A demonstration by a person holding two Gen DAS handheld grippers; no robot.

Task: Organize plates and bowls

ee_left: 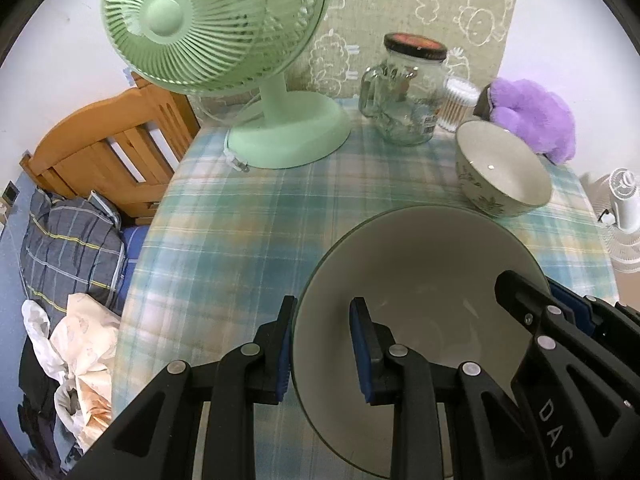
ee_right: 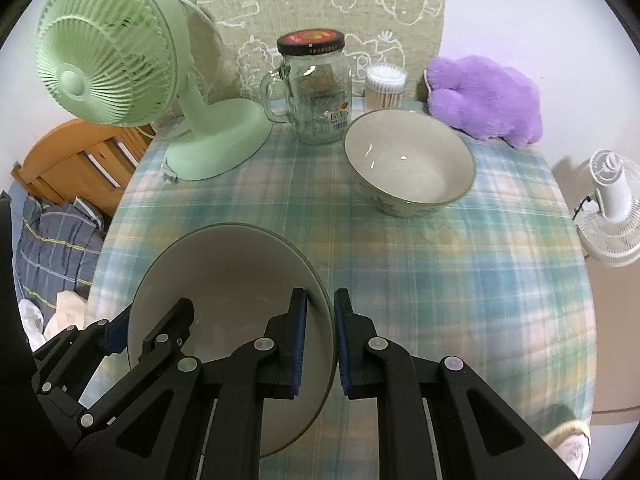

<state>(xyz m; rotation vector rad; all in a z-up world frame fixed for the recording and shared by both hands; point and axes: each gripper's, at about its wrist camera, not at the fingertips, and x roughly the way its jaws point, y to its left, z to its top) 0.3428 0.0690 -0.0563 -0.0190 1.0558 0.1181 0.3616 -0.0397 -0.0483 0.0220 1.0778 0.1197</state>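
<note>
A large cream bowl [ee_left: 420, 272] with a thin green rim hangs over the plaid tablecloth, held from both sides. My left gripper [ee_left: 322, 344] is shut on its left rim, one pad inside and one outside. My right gripper [ee_right: 320, 344] is shut on the opposite rim of the same bowl [ee_right: 224, 272]. The right gripper's black fingers [ee_left: 532, 308] show at the bowl's right side in the left wrist view. A second bowl [ee_right: 410, 168], cream with a leaf pattern outside, stands upright on the table beyond; the same second bowl [ee_left: 500, 172] appears at the right.
A mint green desk fan [ee_right: 132, 80] stands at the table's back left. A glass jar mug [ee_right: 316, 88], a tub of cotton swabs [ee_right: 386, 86] and a purple plush toy [ee_right: 484, 96] line the back edge. A wooden bed frame [ee_left: 108, 148] lies left, a white fan [ee_right: 612, 208] right.
</note>
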